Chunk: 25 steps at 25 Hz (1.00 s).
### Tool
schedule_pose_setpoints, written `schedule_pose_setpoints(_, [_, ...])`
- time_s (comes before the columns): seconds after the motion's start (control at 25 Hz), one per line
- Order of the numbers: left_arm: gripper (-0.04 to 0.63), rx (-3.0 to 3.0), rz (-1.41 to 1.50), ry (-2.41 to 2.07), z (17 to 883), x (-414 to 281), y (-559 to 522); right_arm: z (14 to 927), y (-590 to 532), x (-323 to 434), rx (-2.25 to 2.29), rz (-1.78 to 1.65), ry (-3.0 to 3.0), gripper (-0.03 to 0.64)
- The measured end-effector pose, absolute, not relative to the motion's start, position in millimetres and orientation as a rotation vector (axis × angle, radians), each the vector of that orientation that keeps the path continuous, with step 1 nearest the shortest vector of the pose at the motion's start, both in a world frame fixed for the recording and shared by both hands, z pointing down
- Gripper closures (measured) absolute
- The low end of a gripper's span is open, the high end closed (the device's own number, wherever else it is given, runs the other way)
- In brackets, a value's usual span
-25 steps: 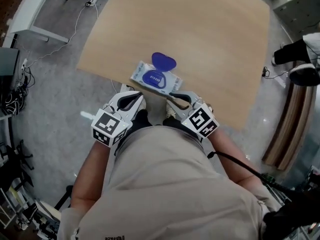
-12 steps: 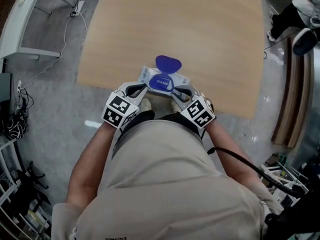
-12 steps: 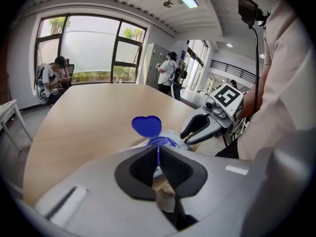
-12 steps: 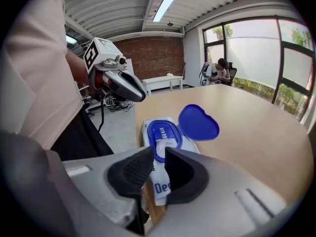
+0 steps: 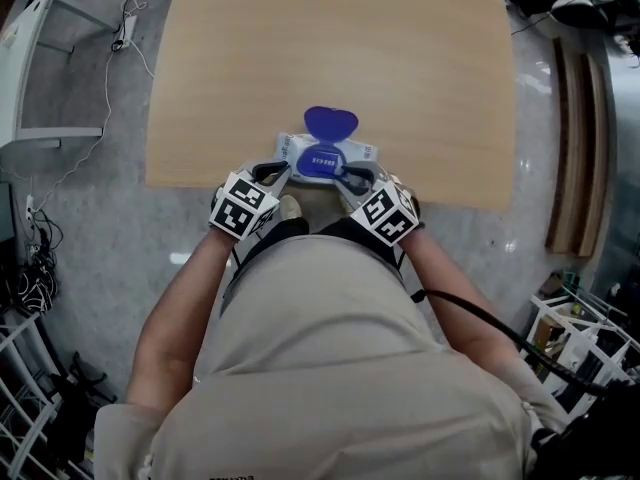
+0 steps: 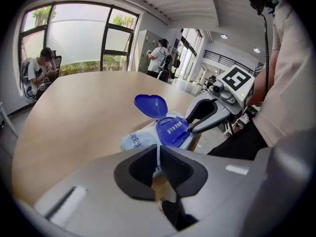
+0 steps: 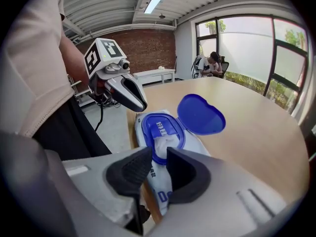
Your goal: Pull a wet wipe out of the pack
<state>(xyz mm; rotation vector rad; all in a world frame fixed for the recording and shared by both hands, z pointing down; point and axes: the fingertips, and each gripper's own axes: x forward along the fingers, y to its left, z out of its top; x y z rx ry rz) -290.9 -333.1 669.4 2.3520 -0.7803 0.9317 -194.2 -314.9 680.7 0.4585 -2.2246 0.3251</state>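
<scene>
So the wet wipe pack (image 5: 327, 158) sits right at the near edge of the pale wood-grain table (image 5: 330, 38), about dead center of the head view. It's a soft, crinkly white-and-blue pouch with a hard blue plastic oval frame on top. The heart-ish rounded lid (image 7: 200, 115) is flipped open and lies flat on the far side. A bit of scrunched white wipe (image 7: 165, 143) shows in the opening, not pulled out yet.

The left gripper (image 6: 158, 157) is at the pack's left end. Its ribbed black jaws are nearly together with a thin pale sliver between them, probably the pack's flat edge, though it's hard to be sure. The right gripper (image 7: 159, 157) is at the right end, jaws a narrow gap apart, holding nothing, lined up with the opening.
</scene>
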Motion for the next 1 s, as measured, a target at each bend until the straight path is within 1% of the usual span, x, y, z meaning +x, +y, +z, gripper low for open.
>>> schedule_pose_setpoints(0.28, [0.571,2.379,0.985,-0.725,691.9,-288.4,-332.3,686.4,-316.3,-203.1,0.484,0.334,-2.205,0.535])
schedule_pose_setpoints(0.6, [0.571,2.372,0.995,-0.693,697.0,-284.0,-333.5,688.7,-318.5,-203.2,0.48,0.318,-2.187,0.535])
schedule_pose_setpoints(1.0, [0.571,2.368,1.011,-0.705,703.9,-281.7,-333.8,688.2,-319.2,-204.5,0.484,0.285,-2.187,0.554])
